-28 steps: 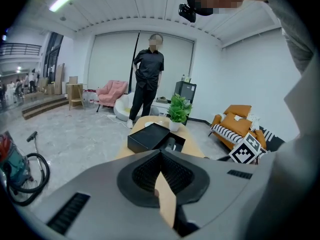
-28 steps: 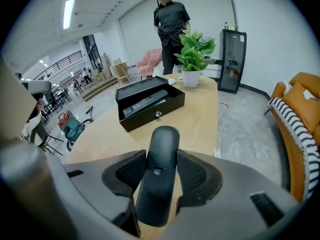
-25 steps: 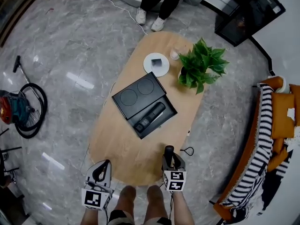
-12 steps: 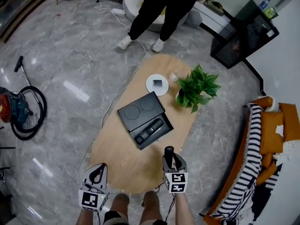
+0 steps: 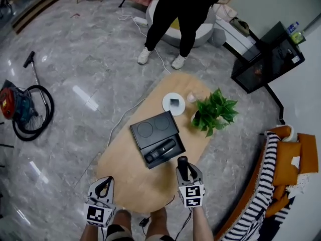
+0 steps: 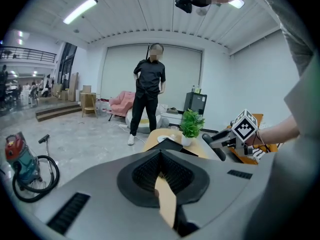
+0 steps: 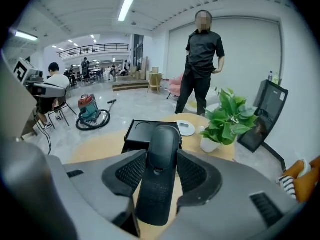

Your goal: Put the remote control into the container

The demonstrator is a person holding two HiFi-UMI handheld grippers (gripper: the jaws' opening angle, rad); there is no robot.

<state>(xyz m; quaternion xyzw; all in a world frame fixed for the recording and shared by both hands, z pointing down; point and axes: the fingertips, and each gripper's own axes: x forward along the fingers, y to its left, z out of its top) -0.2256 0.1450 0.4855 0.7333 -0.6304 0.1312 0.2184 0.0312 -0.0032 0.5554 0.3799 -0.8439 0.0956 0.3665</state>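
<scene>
A black remote control [image 7: 162,144] stands up between the jaws of my right gripper [image 7: 162,173], which is shut on it. In the head view this gripper [image 5: 183,170] hovers over the near end of the oval wooden table [image 5: 128,177], just short of the open black container [image 5: 174,138]. The container's lid [image 5: 152,126] lies flat beside its tray. A second dark remote [image 5: 160,151] lies in the tray. My left gripper [image 5: 104,186] is at the table's near left edge. Its jaws [image 6: 161,171] are shut on nothing.
A potted green plant [image 5: 213,112], a white round plate [image 5: 174,104] and a small glass [image 5: 191,98] stand beyond the container. A person [image 5: 175,14] stands at the table's far end. A vacuum cleaner [image 5: 12,104] sits far left. A sofa with a striped throw [image 5: 268,190] is right.
The view has pulled up and back, so the table looks smaller. My right gripper has risen with the remote still in it. The left one has lifted slightly.
</scene>
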